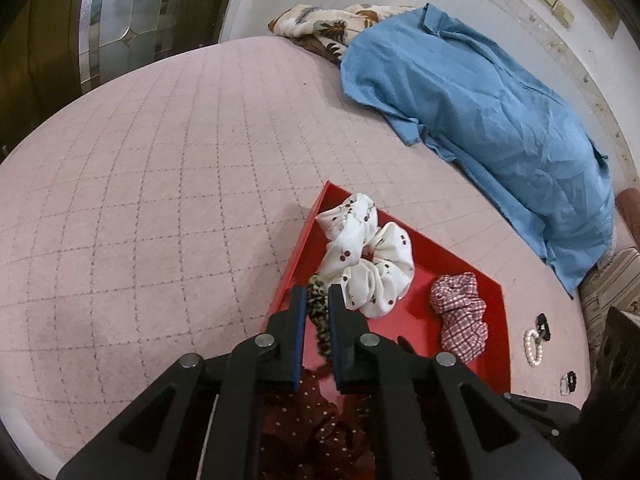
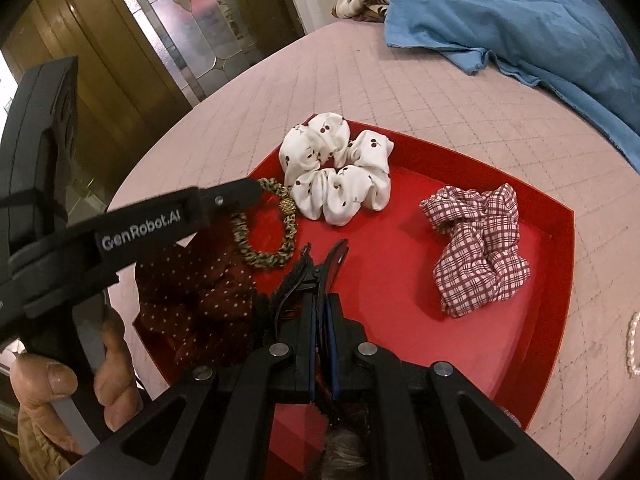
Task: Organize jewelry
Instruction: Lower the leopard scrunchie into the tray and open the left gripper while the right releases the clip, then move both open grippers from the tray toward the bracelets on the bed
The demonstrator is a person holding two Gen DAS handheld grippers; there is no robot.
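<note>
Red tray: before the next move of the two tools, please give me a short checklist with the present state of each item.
1. Left tool holds the leopard hair tie: ok, its fingers are closed on the band at the tray's edge.
2. Right tool holds the black hair clip: ok, clamped between its fingers above the tray.
3. Free place in the red tray for the clip: ok, bare red floor lies ahead of it.
4. White cherry scrunchie, checked scrunchie and dotted maroon scrunchie inside the tray: ok.
5. All items collected: not ok, the pearl bracelet lies on the bed outside the tray.
</note>
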